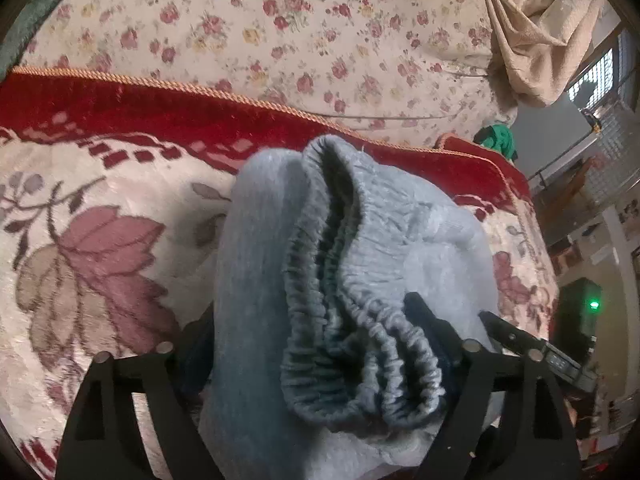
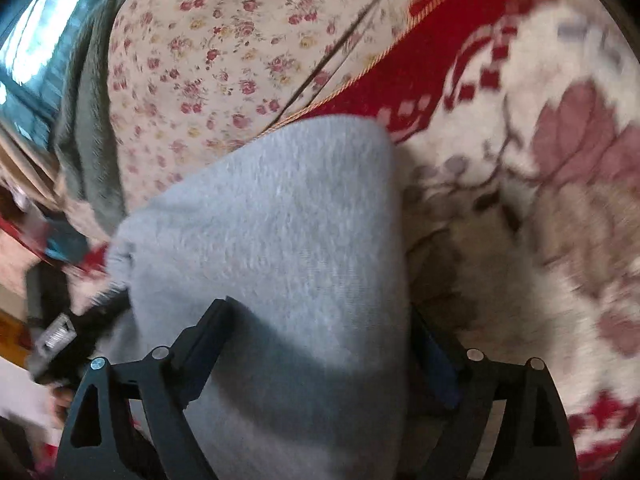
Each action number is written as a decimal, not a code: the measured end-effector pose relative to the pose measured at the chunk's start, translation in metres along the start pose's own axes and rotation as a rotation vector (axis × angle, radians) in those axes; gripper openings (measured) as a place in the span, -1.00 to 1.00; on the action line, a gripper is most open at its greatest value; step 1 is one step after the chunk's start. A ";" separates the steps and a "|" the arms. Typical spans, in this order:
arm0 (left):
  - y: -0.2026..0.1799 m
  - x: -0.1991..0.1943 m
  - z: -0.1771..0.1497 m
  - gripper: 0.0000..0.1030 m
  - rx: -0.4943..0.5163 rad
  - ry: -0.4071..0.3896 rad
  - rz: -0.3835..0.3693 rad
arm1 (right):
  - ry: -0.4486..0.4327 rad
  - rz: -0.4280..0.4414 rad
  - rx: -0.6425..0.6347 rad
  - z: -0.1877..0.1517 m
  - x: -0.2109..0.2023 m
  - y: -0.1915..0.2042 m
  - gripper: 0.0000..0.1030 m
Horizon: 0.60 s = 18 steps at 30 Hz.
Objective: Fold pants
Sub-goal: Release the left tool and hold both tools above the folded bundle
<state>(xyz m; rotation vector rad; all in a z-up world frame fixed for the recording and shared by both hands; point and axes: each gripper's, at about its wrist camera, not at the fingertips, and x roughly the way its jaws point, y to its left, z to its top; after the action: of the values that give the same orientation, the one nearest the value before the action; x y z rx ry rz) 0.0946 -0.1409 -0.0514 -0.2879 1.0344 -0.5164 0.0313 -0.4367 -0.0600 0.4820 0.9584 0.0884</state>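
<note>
Grey sweatpants lie in a folded bundle on a plush blanket. Their gathered elastic waistband faces the left wrist camera. My left gripper stands wide around the bundle. Its right finger rests beside the waistband, and its left finger is mostly hidden behind the cloth. In the right wrist view the smooth grey side of the pants fills the middle. My right gripper is also spread wide astride it, with one finger lying against the cloth and not squeezing it.
The blanket has a red border with gold cord. Beyond it lies a rose-print sheet. A beige cloth hangs at the upper right, near something green. The bed's edge drops away on the right, where a black tool part shows.
</note>
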 end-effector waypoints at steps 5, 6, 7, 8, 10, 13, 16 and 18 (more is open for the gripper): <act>-0.012 -0.025 -0.003 0.80 0.063 -0.104 0.106 | -0.056 -0.163 -0.086 -0.007 -0.023 0.020 0.77; -0.017 -0.030 -0.004 0.80 0.083 -0.121 0.129 | -0.072 -0.181 -0.090 -0.009 -0.027 0.026 0.77; -0.022 -0.035 -0.005 0.80 0.104 -0.139 0.152 | -0.086 -0.192 -0.091 -0.012 -0.031 0.030 0.77; -0.029 -0.041 -0.007 0.80 0.128 -0.161 0.178 | -0.103 -0.197 -0.092 -0.015 -0.036 0.036 0.77; -0.040 -0.049 -0.011 0.80 0.158 -0.191 0.202 | -0.123 -0.197 -0.092 -0.019 -0.041 0.046 0.77; -0.052 -0.058 -0.020 0.80 0.187 -0.225 0.218 | -0.173 -0.240 -0.085 -0.027 -0.049 0.062 0.77; -0.063 -0.059 -0.027 0.80 0.201 -0.230 0.247 | -0.198 -0.271 -0.078 -0.037 -0.055 0.073 0.77; -0.067 -0.061 -0.033 0.80 0.199 -0.241 0.268 | -0.212 -0.278 -0.085 -0.043 -0.057 0.079 0.77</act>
<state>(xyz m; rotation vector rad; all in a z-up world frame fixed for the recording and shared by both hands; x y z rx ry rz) 0.0223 -0.1647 0.0087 -0.0312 0.7652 -0.3289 -0.0257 -0.3669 -0.0029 0.2707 0.8012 -0.1696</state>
